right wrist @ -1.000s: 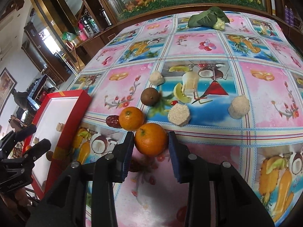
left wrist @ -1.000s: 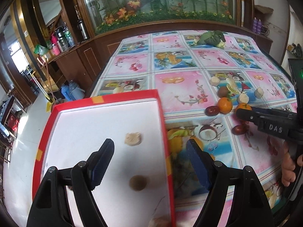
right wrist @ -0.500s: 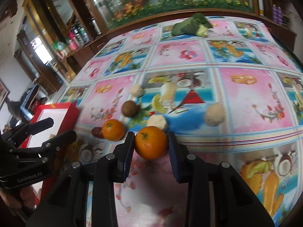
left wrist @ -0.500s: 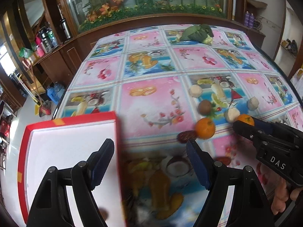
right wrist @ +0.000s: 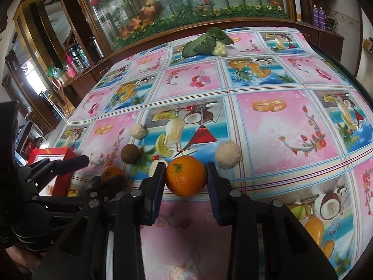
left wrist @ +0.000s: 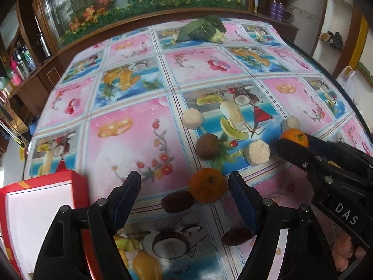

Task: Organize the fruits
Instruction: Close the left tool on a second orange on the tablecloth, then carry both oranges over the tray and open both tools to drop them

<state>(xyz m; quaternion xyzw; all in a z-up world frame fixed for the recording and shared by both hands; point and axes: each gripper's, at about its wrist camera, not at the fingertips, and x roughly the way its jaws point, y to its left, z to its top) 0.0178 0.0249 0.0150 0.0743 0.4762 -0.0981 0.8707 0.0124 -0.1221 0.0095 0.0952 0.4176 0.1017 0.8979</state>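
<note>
The right claw (right wrist: pixel 186 177) grips an orange (right wrist: pixel 186 176); carry it level to the red tray (left wrist: pixel 35 212), lower left. The left claw (left wrist: pixel 185 206) gapes empty above a second orange (left wrist: pixel 207 188).

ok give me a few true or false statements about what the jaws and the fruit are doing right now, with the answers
1. The right gripper has an orange between its jaws. True.
2. The left gripper is shut on a second orange. False: its jaws stand wide open, with that orange lying on the table between and ahead of them.
3. A dark red fruit lies right beside the second orange. True.
4. The red tray sits in the middle of the table among the fruit. False: it is at the near left edge, apart from the fruit.
5. The leafy green vegetable lies next to the brown fruit. False: it lies at the far end of the table.
</note>
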